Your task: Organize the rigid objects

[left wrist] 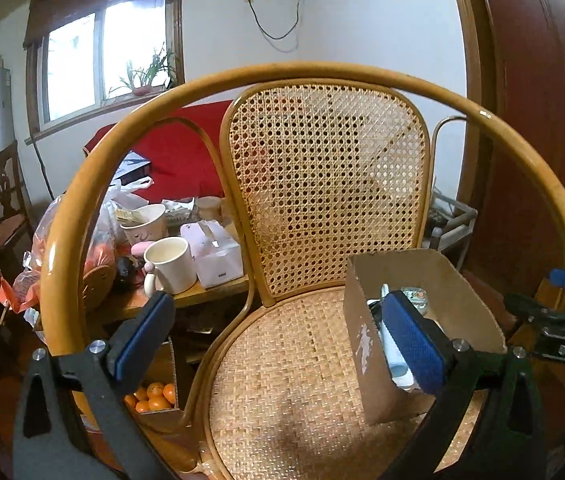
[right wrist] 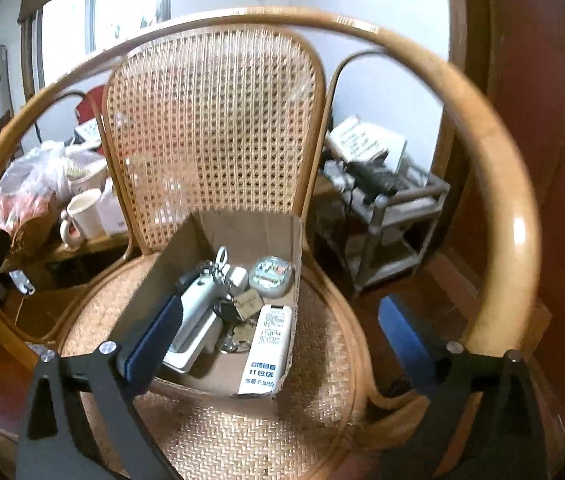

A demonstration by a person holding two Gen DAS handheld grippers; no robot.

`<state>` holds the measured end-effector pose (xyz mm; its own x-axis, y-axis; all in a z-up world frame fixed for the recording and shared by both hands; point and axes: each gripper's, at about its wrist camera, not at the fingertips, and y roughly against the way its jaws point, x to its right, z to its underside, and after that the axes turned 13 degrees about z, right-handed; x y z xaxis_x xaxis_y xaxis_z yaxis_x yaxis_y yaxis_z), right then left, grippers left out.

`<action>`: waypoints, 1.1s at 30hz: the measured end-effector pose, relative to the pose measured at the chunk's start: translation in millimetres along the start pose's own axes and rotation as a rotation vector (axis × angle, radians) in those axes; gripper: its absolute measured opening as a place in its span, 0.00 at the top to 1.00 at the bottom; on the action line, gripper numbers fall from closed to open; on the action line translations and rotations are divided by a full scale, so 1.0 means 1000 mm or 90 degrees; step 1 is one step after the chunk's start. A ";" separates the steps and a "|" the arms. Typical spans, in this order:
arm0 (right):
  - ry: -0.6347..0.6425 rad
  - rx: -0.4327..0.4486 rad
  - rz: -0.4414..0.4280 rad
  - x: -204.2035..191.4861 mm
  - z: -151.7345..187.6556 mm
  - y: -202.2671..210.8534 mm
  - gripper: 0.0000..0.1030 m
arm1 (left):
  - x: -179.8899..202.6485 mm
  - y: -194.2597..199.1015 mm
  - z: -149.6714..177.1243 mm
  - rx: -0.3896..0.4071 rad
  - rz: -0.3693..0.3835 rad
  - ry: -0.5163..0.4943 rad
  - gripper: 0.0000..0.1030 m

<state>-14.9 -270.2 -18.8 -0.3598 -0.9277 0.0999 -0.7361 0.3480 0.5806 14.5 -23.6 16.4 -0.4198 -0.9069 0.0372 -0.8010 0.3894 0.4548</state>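
Note:
An open cardboard box [right wrist: 242, 228] stands on the woven seat of a rattan chair [right wrist: 210, 120]. In it lie a white remote with printed codes [right wrist: 268, 352], a round tin [right wrist: 272, 274], a white handset [right wrist: 198, 308] and a bunch of keys [right wrist: 238, 308]. My right gripper [right wrist: 280, 340] hangs open above the box's front, with nothing between its blue pads. My left gripper [left wrist: 278, 340] is open over the bare seat, left of the box [left wrist: 356, 312], its right pad in front of the box's opening. Part of the right gripper [left wrist: 562, 316] shows at that view's right edge.
Left of the chair is a crowded table with a white mug [left wrist: 170, 264], a tissue box [left wrist: 214, 252] and plastic bags. A carton of oranges [left wrist: 154, 396] sits below it. A small rack [right wrist: 394, 208] stands to the right, beside a dark wooden door [left wrist: 542, 120].

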 end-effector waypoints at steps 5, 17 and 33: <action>-0.011 0.046 -0.024 0.005 0.010 0.030 0.00 | 0.001 0.013 0.004 0.015 0.010 0.008 0.00; -0.004 0.060 -0.038 0.011 0.039 0.048 0.00 | 0.006 0.018 0.033 -0.020 -0.006 -0.025 0.00; -0.002 0.060 -0.039 0.011 0.042 0.049 0.00 | 0.006 0.018 0.036 -0.030 -0.005 -0.028 0.00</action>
<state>-78.5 -257.9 -23.4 -0.3143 -0.9471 0.0645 -0.8069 0.3023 0.5074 -17.1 -16.2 -7.2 -0.4330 -0.9014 -0.0042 -0.7836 0.3741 0.4960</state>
